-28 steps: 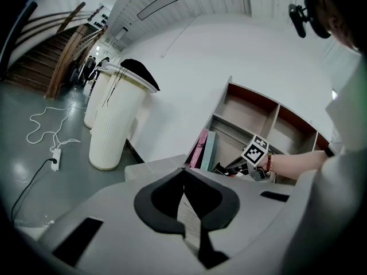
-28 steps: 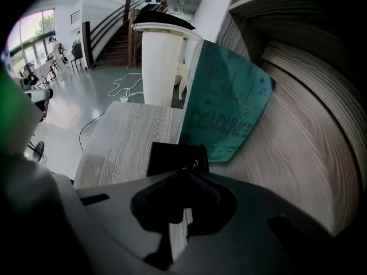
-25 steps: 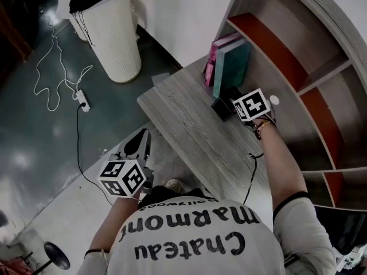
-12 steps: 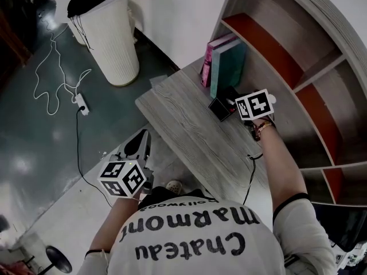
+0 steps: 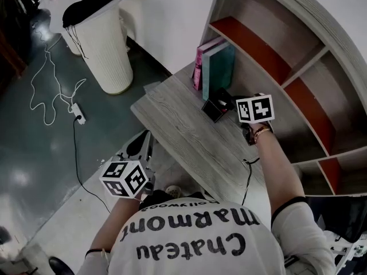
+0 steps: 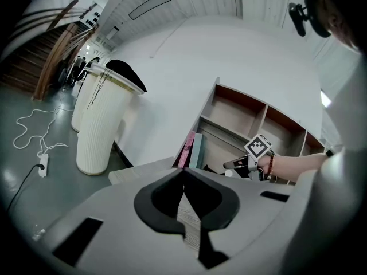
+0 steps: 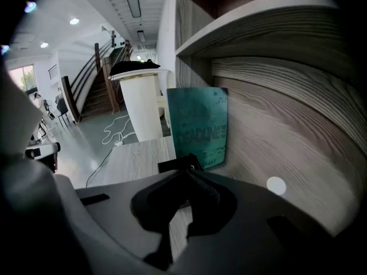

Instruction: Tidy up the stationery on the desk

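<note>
While left claw (image 6: 184,173) hangs pressed together and empty off near edge of table (image 5: 172,116), work sits further in. Right claw (image 7: 186,172) also pressed together, tips right at small black box (image 5: 213,109) on table; whether thin edge is pinched, unclear. Box sits just in front of teal book (image 5: 219,67) and pink book (image 5: 199,67), both upright beside shelf (image 5: 269,56). Box likely light, stiff, smooth: take by one wall, near rim. Books heavier, could topple: grip across spine.
</note>
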`<state>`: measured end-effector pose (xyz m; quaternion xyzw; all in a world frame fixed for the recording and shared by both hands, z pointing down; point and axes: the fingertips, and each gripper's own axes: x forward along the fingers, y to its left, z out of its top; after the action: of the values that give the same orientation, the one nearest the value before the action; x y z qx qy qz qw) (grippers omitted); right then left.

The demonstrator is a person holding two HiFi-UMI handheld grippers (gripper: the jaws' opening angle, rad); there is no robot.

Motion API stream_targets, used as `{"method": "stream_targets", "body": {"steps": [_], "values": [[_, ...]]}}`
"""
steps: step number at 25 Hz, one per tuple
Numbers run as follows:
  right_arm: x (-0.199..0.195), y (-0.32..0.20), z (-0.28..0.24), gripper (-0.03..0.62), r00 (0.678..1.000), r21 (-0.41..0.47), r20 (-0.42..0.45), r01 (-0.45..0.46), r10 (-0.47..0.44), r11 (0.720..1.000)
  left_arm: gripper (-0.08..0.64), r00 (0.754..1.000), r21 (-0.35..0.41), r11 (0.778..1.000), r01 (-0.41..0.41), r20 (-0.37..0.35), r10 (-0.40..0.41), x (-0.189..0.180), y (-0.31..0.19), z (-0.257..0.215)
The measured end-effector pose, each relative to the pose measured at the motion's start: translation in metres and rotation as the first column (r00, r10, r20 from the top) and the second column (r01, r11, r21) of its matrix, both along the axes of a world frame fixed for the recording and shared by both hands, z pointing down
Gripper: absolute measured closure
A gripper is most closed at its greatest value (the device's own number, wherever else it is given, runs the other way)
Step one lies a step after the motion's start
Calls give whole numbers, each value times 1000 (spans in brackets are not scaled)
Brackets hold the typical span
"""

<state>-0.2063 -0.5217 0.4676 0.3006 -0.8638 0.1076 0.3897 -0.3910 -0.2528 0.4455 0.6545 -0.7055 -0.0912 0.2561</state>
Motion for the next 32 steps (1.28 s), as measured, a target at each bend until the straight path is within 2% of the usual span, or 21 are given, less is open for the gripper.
{"method": "stream_targets", "body": {"steps": [5,10,15,20,23,29,32], "values": [[7,10,-13,580,989,-19,127,-73,75,997,545,999,27,999,-43,14,43,10,-7,-11],[12,30,-28,580,967,-20,237,-94,96,995,545,995,57,994,-94,29,92,20,-15,-22],[13,63,-40,580,907,-70,392,-135,152,988,545,984,90,980,-175,43,172,43,-30,-35],[21,104,-42,580,866,-89,463,-165,187,982,545,966,110,960,-259,54,254,68,-43,-43],[25,125,-49,580,824,-109,526,-182,212,977,545,951,109,945,-308,47,304,87,-49,-42],[45,150,-77,580,738,-13,641,-263,210,965,545,921,112,914,-391,56,387,126,-51,-46],[58,159,-80,580,732,18,647,-295,214,955,545,915,102,910,-402,74,396,138,-49,-46]]}}
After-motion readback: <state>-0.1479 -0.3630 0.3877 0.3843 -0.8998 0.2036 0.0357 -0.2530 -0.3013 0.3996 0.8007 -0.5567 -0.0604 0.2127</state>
